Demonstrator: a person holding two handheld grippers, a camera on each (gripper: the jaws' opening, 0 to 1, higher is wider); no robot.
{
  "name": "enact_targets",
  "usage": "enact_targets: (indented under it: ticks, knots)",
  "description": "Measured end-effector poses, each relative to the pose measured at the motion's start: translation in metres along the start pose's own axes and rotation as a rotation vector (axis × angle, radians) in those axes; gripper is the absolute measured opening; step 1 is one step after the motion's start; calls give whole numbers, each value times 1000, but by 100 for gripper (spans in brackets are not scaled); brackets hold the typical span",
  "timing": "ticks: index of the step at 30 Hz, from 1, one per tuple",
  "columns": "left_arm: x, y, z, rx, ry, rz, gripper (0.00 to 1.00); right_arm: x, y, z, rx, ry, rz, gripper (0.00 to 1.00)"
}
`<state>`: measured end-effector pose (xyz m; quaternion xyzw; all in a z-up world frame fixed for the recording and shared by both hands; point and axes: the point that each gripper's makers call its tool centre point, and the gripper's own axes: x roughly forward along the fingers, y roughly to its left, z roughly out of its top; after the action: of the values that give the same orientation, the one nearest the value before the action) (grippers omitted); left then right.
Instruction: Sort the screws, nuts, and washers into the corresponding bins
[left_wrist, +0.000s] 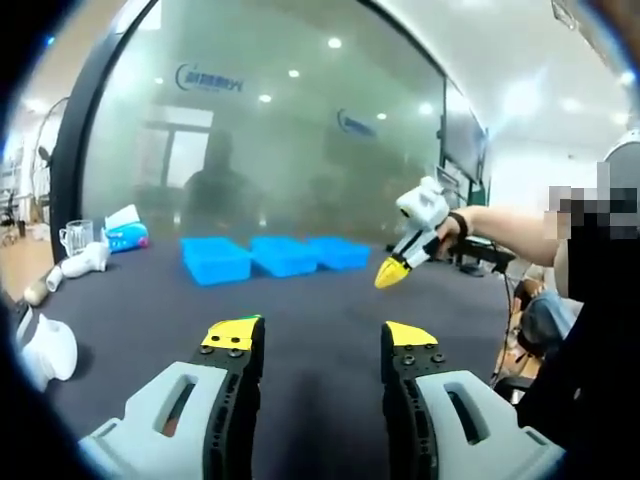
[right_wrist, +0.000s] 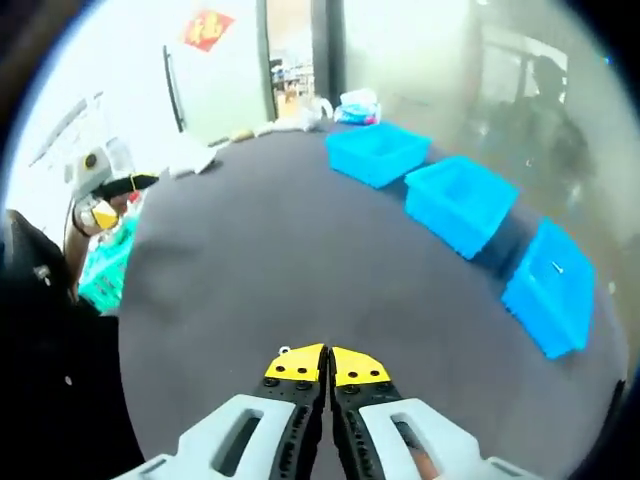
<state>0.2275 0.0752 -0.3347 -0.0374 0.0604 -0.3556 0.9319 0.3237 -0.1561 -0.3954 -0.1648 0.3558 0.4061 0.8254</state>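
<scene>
Left gripper view: left hand-held gripper agape, right hand-held gripper closed empty, three blue bins beyond.

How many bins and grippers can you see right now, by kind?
Blue bins: 3
Grippers: 2, the left gripper with jaws apart and the right gripper with jaws together
Total: 5

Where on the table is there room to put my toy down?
The big dark table is bare between the tongs and the three blue bins. The far corner by the tissue pack, cup and white things is crowded.
</scene>
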Motion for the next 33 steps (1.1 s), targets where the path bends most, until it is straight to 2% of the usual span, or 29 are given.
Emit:
enact_targets:
  ticks: [2, 7, 15, 18, 21, 25, 29, 33]
  knots:
    - [1, -1, 1, 1, -2, -2, 46, -3, -1, 4, 10, -32, -5, 0]
    - [1, 0, 3, 0, -11, 5, 46, -14, -10, 26, 36, -179, -57, 0]
    - [-1, 8, 7, -1, -23, 28, 46, -35, -26, 68, 45, -448, -207, 0]
    - [-1, 10, 11, -5, -35, 33, 46, -37, -31, 79, 34, -504, -248, 0]
    - [-1, 10, 11, -2, -38, 35, 46, -37, -38, 94, 21, -544, -284, 0]
    - [-2, 10, 10, 2, -33, 36, 46, -25, -55, 109, 2, -553, -329, 0]
    - [-4, 12, 13, 2, -39, 45, 46, -14, -79, 123, 15, -546, -379, 0]
    - [-5, 16, 15, 3, -44, 57, 46, -6, -101, 142, 57, -572, -421, 0]
